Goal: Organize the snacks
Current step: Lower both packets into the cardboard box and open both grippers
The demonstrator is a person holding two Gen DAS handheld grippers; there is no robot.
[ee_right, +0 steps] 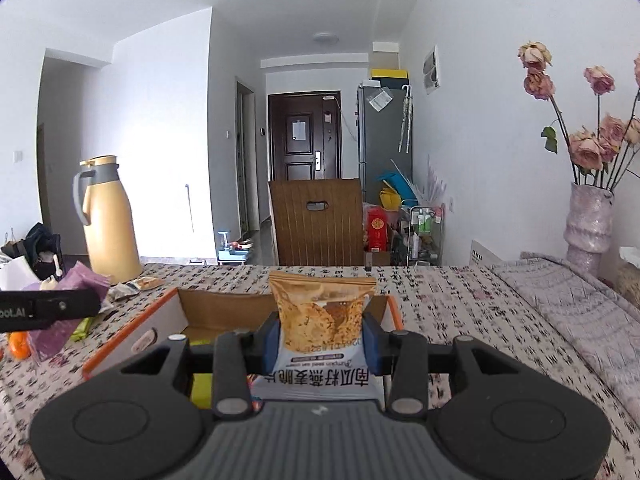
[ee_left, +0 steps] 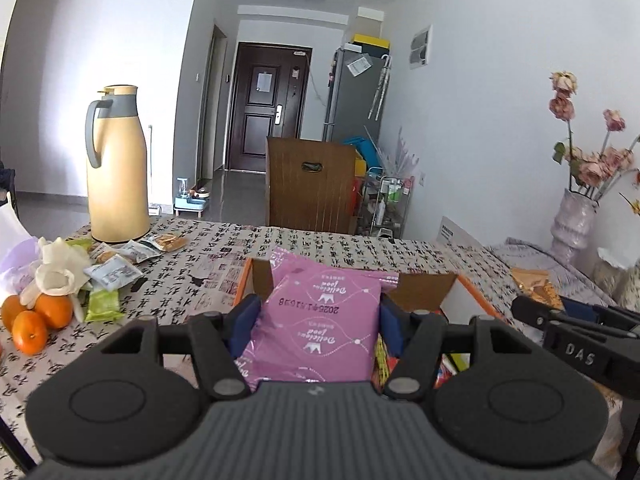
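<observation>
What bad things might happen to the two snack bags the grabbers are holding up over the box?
The pink snack bag is soft and pinched only at its sides by the left gripper, so it might slip out. The orange snack bag in the right gripper could get its chips crushed. Either bag could miss the cardboard box and land on the table.

1. Ahead of me, white plaster walls (ee_right: 160,120) close in a narrow hallway ending at a dark brown panelled door (ee_right: 304,140).
2. A tall grey metal cabinet (ee_right: 384,136) stands right of that door, beside a cluttered wire rack (ee_right: 426,232).
3. A brown slatted wooden chair back (ee_right: 318,228) rises behind the table's calligraphy-printed cloth (ee_right: 440,300).
4. Glossy grey floor tiles (ee_left: 236,196) reflect light.
5. A round white ceiling lamp (ee_right: 324,37) hangs unlit; daylight brightens the left wall.
</observation>
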